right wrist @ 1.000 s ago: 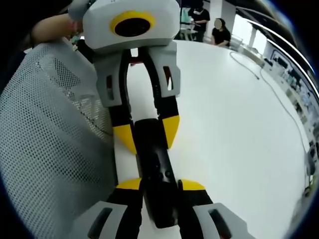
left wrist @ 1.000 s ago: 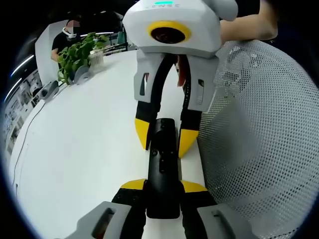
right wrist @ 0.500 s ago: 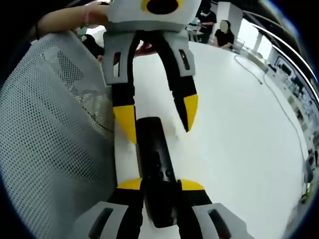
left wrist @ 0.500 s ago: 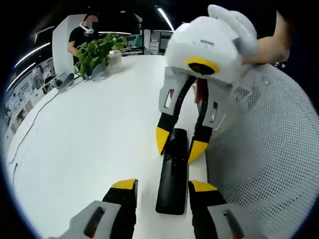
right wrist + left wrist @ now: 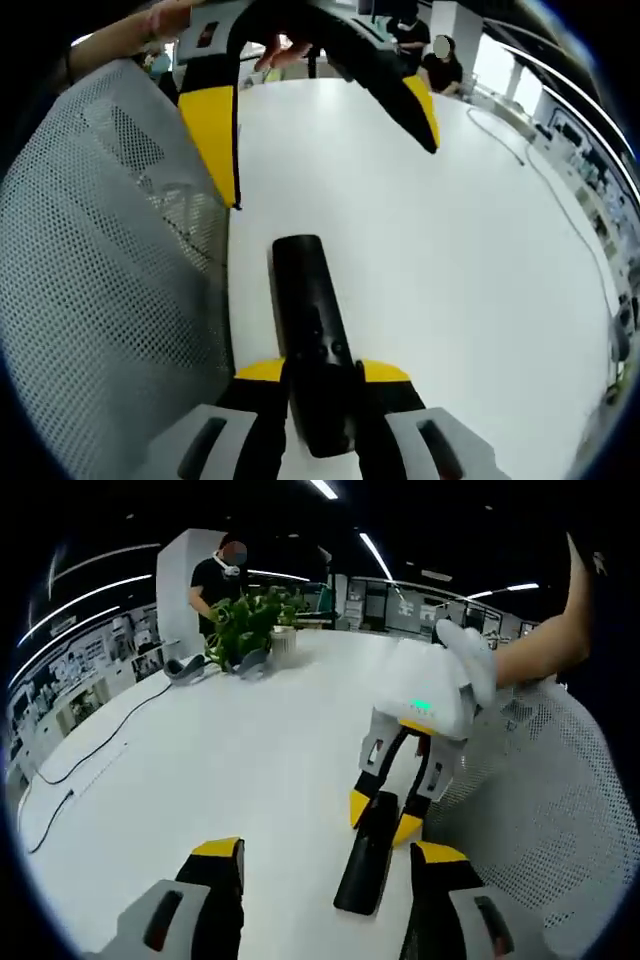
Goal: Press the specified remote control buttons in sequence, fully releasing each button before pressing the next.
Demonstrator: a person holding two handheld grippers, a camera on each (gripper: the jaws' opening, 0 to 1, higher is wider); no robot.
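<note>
A black remote control (image 5: 308, 318) lies lengthwise along the white table (image 5: 450, 260), close to its edge. My right gripper (image 5: 322, 372) is shut on the remote's near end, its yellow tips pressed against both sides. In the left gripper view that same gripper (image 5: 382, 817) clamps the remote (image 5: 365, 860) at its far end. My left gripper (image 5: 329, 850) is wide open, its jaws standing apart on either side of the remote's free end without touching it. From the right gripper view, the left gripper (image 5: 330, 170) hangs open above the remote.
A white mesh chair back (image 5: 540, 810) presses close beside the table edge (image 5: 110, 270). A potted plant (image 5: 250, 625) and a standing person (image 5: 215, 575) are at the far side. Cables (image 5: 90, 755) trail over the table. A person's arm (image 5: 540, 640) reaches in.
My left gripper has let go of the remote, opened wide and drawn back and up from it. My right gripper has stayed shut on the remote.
</note>
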